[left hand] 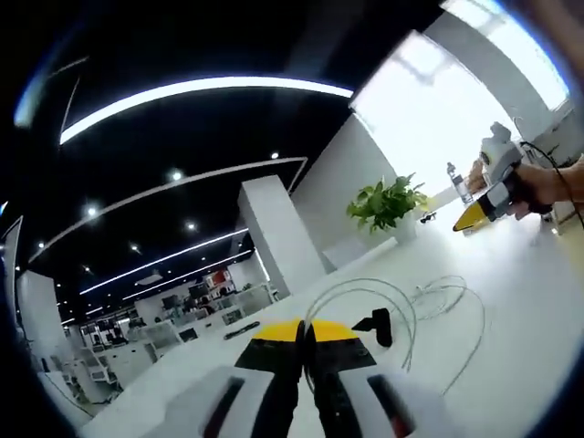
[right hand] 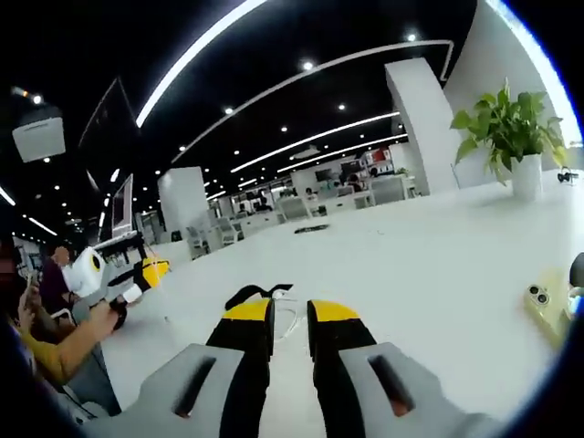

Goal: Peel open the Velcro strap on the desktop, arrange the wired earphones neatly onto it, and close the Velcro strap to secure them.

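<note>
L gripper: jaws nearly together, nothing btwn them, just above the white desk. White earphones lie looped right ahead, black Velcro strap at the cable. R gripper: jaws slightly apart, holding nothing; strap and cable just past its tips. Potted plant further back.

An open-plan office: rows of desks and chairs, strip ceiling lights (long, curved), a potted plant.
</note>
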